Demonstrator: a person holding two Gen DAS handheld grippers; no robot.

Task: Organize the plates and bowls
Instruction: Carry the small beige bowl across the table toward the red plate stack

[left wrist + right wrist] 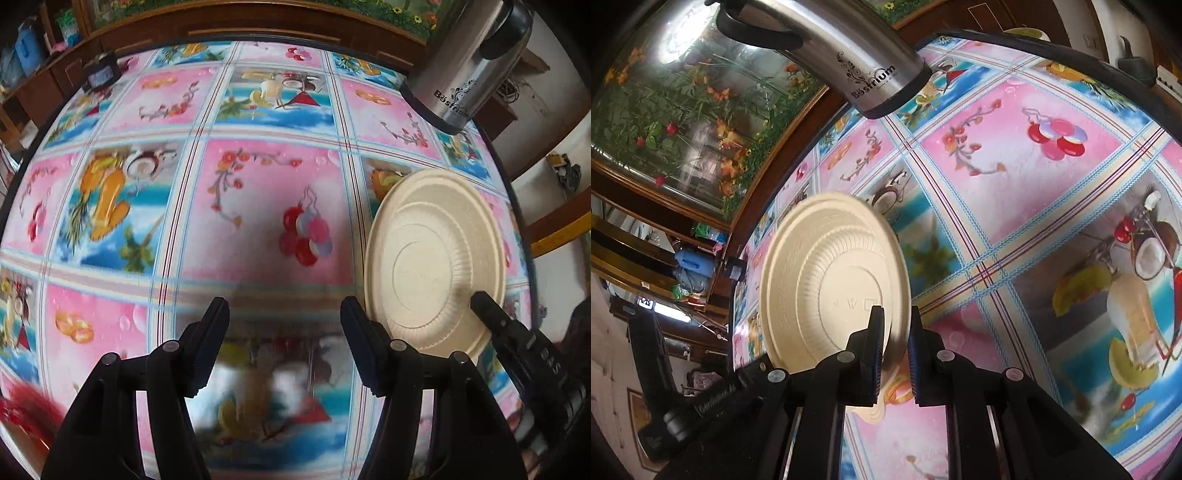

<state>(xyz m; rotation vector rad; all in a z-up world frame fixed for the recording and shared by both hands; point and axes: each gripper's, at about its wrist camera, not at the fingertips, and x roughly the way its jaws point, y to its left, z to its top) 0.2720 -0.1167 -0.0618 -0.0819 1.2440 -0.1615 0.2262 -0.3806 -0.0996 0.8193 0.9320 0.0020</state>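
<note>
Right wrist view: a cream plate (834,280) is being pinched at its rim by the right gripper (895,354) and carried above the tablecloth (1015,206), while the left gripper (284,343) is being held spread and empty, so a setting-down spot is judged needed next.

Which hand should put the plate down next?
Right. The right gripper already pinches the plate by its rim, lifted above the table. The left gripper hangs open, holding nothing.

Left tool (284,343), at lower centre of frame, is spread wide; right tool (895,354), lower centre, is nearly closed, clamping.
</note>
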